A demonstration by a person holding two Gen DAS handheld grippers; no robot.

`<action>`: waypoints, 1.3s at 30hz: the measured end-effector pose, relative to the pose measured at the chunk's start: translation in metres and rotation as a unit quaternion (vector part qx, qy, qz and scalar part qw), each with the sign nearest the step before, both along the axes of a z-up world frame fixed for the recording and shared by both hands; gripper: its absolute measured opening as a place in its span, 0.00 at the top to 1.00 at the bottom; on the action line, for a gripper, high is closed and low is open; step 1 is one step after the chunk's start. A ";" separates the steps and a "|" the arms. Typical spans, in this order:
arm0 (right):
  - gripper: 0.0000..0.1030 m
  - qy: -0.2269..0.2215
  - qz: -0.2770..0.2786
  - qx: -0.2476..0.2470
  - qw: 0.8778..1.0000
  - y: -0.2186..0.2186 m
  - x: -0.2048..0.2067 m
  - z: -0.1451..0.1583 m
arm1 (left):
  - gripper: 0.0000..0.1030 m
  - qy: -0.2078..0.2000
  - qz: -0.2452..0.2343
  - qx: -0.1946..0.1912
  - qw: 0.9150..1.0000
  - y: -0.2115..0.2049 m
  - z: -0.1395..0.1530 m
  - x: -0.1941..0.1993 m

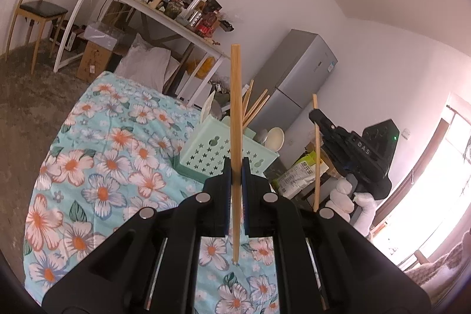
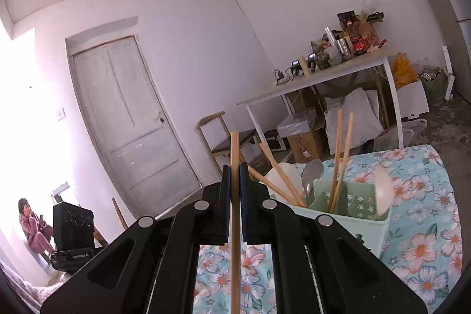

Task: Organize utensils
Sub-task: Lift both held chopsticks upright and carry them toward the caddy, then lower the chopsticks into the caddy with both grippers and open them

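Each hand-held gripper, left (image 1: 236, 169) and right (image 2: 235, 175), was clamped on one upright chopstick (image 1: 235, 119); both were best lowered together into the green caddy (image 2: 353, 222) at the counter's far edge.

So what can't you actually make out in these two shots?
- Left wrist view: basket contents; its wall and the held chopstick hide them.
- Left wrist view: right gripper jaws, seen side-on; its chopstick runs off the bottom behind the left gripper.
- Right wrist view: chopstick lower end, cut by the frame edge.
- Right wrist view: spoon handle, inside the basket.
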State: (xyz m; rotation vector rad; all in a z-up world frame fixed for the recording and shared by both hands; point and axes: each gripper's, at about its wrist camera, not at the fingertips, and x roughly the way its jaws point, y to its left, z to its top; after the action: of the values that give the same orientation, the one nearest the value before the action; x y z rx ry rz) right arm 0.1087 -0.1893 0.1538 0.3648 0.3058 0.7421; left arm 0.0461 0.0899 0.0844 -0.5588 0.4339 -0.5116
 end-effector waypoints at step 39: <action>0.94 -0.014 -0.074 0.116 0.990 -0.141 -0.016 -0.009 | 0.95 -0.132 -0.013 0.125 0.983 -0.178 0.089 0.165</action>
State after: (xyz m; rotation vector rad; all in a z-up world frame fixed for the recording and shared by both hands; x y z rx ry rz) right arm 0.0922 -0.3304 0.1447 0.5910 0.1627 0.6374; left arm 0.2107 -0.0876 0.1731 -0.2394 0.2465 -0.5388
